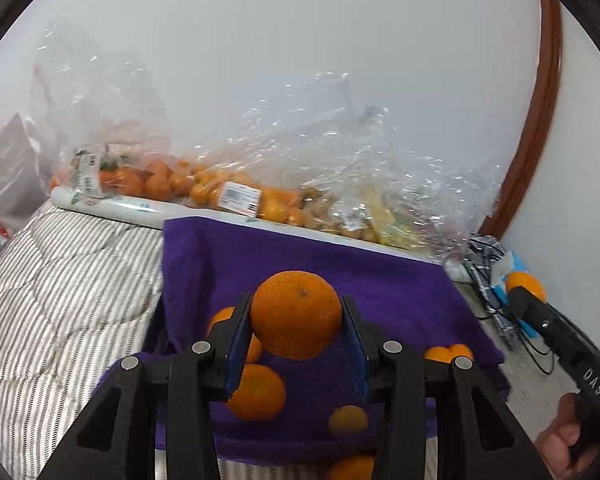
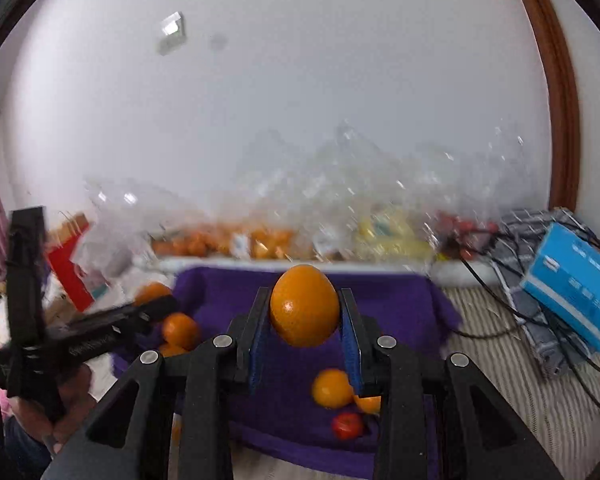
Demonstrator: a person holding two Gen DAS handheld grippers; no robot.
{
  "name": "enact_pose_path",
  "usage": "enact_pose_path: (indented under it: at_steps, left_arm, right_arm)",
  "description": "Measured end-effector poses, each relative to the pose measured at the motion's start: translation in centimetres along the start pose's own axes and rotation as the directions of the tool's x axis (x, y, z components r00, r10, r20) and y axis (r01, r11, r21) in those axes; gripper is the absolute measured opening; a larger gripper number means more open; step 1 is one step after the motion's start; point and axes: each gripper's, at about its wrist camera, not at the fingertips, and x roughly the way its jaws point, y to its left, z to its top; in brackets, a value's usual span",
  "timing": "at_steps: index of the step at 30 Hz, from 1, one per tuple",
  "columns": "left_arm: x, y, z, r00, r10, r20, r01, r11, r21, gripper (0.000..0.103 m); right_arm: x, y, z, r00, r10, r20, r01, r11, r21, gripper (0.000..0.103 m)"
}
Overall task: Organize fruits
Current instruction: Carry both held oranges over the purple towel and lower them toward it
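Observation:
My left gripper is shut on a large orange, held above the purple towel. More oranges lie on that towel below it. My right gripper is shut on a smoother yellow-orange fruit, also lifted over the purple towel. Under it lie an orange and a small red fruit. The right wrist view shows the left gripper's body at the left with its orange; the left wrist view shows the right gripper's body at the right edge with its fruit.
Clear plastic bags of oranges and yellow fruit line the white wall behind the towel. A striped bed cover spreads to the left. A blue box, a checked cloth and black cables lie to the right.

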Motion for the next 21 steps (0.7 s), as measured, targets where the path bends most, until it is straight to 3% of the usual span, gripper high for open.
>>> enact_pose_path:
  at_steps: [4, 9, 15, 21]
  left_arm:
    - [0.3, 0.8, -0.1, 1.0, -0.006, 0.018, 0.006, 1.0, -0.018, 0.04]
    - [1.2, 1.7, -0.3, 1.0, -0.01, 0.002, 0.01, 0.998, -0.057, 0.04]
    - [1.6, 2.3, -0.5, 0.999, -0.034, -0.004, 0.033, 0.995, -0.099, 0.04]
    - [1.8, 2.9, -0.5, 0.997, -0.074, -0.021, 0.071, 0.987, -0.145, 0.04]
  right_arm:
    - [0.6, -0.9, -0.4, 0.999, 0.025, -0.024, -0.024, 0.999, 0.047, 0.033]
    - [2.8, -0.4, -1.7, 0.991, 0.07, -0.115, -0.066, 0.997, 0.035, 0.033]
    - [5.1, 1.1, -3.5, 0.959, 0.124, -0.254, -0.136, 0.99, -0.028, 0.033]
    - [5.7, 1.3, -4.3, 0.938, 0.127, -0.322, -0.157, 0.985, -0.071, 0.033]
